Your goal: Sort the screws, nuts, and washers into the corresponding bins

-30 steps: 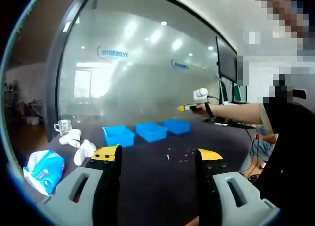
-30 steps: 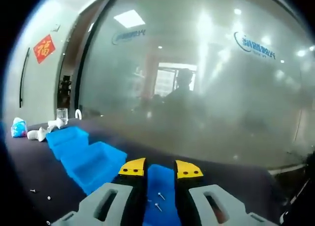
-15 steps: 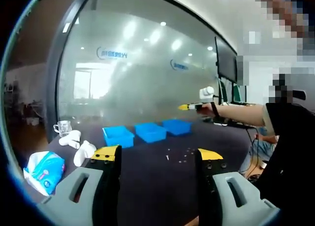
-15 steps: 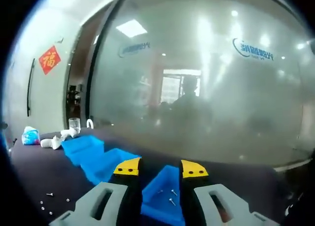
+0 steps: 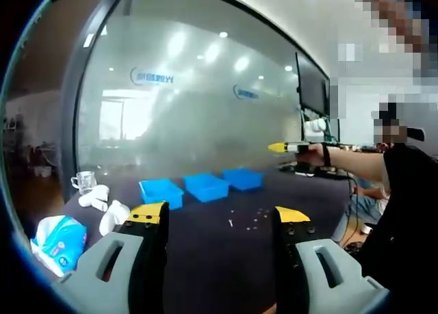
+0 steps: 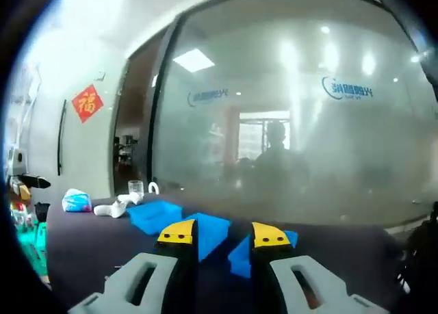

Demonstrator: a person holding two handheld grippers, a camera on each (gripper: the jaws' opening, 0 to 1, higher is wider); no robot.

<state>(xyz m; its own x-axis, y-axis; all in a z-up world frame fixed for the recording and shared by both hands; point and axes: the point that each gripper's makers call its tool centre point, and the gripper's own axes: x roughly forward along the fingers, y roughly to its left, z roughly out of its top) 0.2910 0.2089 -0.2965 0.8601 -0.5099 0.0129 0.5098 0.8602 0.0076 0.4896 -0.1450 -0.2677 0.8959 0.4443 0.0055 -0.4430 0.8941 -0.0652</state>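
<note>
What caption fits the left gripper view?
Three blue bins line a dark table, loose hardware scattered nearby.

L claw wide open, empty — R claw raised, jaws narrowly apart, empty.

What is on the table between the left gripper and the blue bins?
In the left gripper view, small loose bits of hardware lie on the dark table between the left gripper and the three blue bins; the rest looks bare.

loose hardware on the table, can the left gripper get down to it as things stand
Probably yes. The left gripper is open above the dark table, and the scattered hardware lies ahead with bare tabletop between; the blue bins sit farther back.
</note>
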